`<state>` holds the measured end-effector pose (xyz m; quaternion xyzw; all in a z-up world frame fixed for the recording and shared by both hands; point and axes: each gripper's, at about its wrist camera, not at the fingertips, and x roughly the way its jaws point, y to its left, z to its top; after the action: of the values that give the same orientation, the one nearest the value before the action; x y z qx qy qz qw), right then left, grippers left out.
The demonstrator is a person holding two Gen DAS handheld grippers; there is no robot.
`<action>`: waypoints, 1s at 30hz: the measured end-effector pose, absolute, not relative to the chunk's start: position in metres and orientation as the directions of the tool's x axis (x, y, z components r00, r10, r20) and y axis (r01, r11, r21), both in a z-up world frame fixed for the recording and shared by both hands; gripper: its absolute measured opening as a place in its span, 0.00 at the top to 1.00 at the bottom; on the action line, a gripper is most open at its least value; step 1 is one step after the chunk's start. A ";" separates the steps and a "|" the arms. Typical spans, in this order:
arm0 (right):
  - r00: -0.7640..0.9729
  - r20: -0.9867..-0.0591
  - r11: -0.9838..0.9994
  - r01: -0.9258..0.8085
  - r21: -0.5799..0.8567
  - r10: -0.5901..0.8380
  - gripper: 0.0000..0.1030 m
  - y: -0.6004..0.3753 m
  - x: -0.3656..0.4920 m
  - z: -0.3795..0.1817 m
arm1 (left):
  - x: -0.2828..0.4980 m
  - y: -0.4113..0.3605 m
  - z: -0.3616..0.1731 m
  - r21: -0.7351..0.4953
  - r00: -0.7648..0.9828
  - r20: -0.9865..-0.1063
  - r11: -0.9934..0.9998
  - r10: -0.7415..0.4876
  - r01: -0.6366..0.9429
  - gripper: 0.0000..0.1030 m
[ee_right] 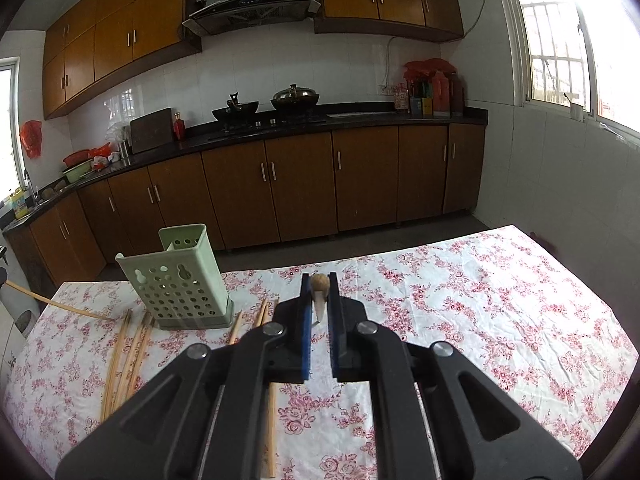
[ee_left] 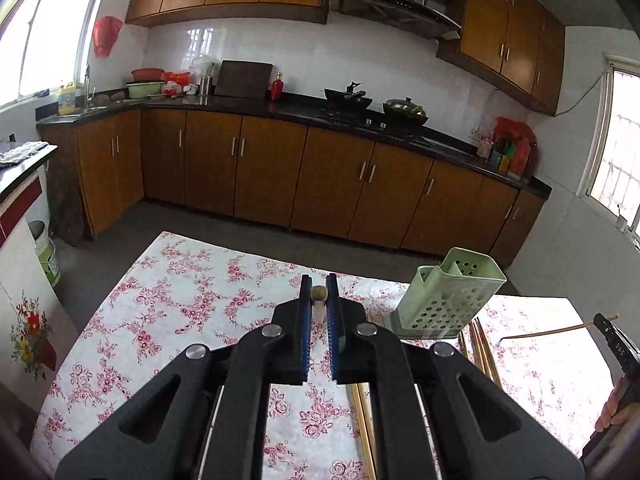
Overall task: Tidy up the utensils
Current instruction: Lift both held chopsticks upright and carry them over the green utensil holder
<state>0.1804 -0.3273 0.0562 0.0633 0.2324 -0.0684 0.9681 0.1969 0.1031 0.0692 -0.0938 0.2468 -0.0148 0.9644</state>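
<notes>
A pale green perforated utensil holder (ee_left: 448, 292) (ee_right: 180, 280) stands upright on the flowered tablecloth. Several wooden chopsticks (ee_right: 128, 356) lie flat on the cloth in front of and beside it; some show in the left wrist view (ee_left: 482, 350). My left gripper (ee_left: 319, 292) is shut on a chopstick, seen end-on as a round tan tip (ee_left: 319, 293). My right gripper (ee_right: 319, 282) is shut on another chopstick, its tip (ee_right: 320, 282) between the jaws. Each held chopstick shows as a thin stick in the other view (ee_left: 560, 330) (ee_right: 52, 303).
The table with the flowered cloth (ee_right: 480, 300) ends at a far edge; beyond it are grey floor and brown kitchen cabinets (ee_right: 300, 184). A white cabinet (ee_left: 24, 280) stands left of the table.
</notes>
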 end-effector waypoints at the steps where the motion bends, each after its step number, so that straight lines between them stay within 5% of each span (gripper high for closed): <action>1: 0.884 -0.455 0.983 0.159 0.088 -0.102 0.92 -0.327 0.182 0.058 | 0.198 0.103 0.071 -0.182 0.880 -0.470 0.983 -0.071 -0.018 0.93; 14: 0.938 -0.347 0.990 0.064 0.130 -0.015 0.92 -0.317 0.221 0.151 | 0.229 0.089 0.146 -0.105 0.928 -0.368 0.994 -0.054 0.016 0.93; 23: 0.976 -0.185 0.979 -0.077 0.187 0.112 0.92 -0.295 0.231 0.226 | 0.245 0.058 0.214 -0.206 0.959 -0.238 0.973 -0.152 0.103 0.93; 30: 0.969 -0.200 0.979 -0.108 0.171 0.142 0.92 -0.270 0.259 0.224 | 0.266 0.021 0.217 -0.248 0.965 -0.182 0.959 -0.188 0.140 0.93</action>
<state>0.2590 -0.2705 0.2237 0.0799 0.1064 0.0630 0.9891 0.2662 0.0210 0.2172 -0.1171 0.1026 -0.0835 0.9843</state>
